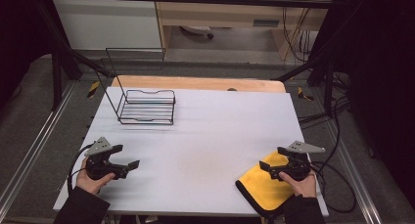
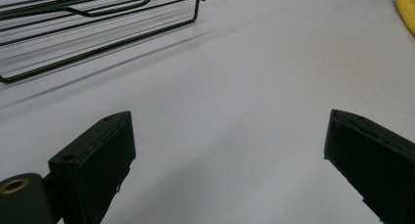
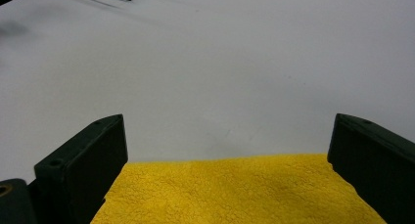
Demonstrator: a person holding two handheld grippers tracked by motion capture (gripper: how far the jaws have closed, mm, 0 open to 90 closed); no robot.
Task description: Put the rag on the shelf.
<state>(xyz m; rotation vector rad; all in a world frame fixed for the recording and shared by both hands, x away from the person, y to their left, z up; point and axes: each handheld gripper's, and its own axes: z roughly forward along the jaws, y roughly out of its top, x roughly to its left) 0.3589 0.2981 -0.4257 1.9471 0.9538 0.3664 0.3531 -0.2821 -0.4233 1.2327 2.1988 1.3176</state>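
White sheeting covers the surface (image 1: pixel 205 136), and most of it lies bare between my two tongs, so there is wide room across the middle. My left tongs (image 1: pixel 128 166) sit near the near-left corner, close to the left and near edges, jaws spread wide with nothing between them. In the left gripper view only bare white shows between the jaws. My right tongs (image 1: pixel 266 168) sit near the near-right corner, also spread wide and holding nothing, hovering over or resting on a yellow cloth (image 1: pixel 266 190); I cannot tell which. The cloth lies flat under and just ahead of these tongs, its dark-trimmed corner reaching the near edge of the surface. In the right gripper view its far edge (image 3: pixel 225 160) runs straight across between the jaws, with open white beyond. Well ahead of my left tongs stands a black wire rack (image 1: pixel 147 106), near the far-left corner, its tall wire back rising behind it. A strip of bare wood (image 1: pixel 195 82) shows along the far edge.
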